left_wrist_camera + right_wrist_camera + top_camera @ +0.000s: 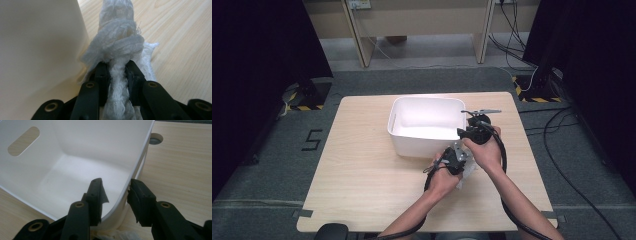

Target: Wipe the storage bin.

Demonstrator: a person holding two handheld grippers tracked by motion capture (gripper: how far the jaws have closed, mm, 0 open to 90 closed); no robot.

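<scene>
A white plastic bin stands in the middle of the wooden table. My right gripper sits at its near right corner. In the right gripper view the jaws straddle the bin's wall, one inside and one outside, and press on it. My left gripper is just in front of that corner, low over the table. It is shut on a twisted, knotted white cloth. The cloth lies on the table against the bin's outer wall.
The bin's inside is bare, with a slot handle in its far wall. A round hole is set in the tabletop beyond the bin. Dark panels and cables stand around the table, with free tabletop to the left and front.
</scene>
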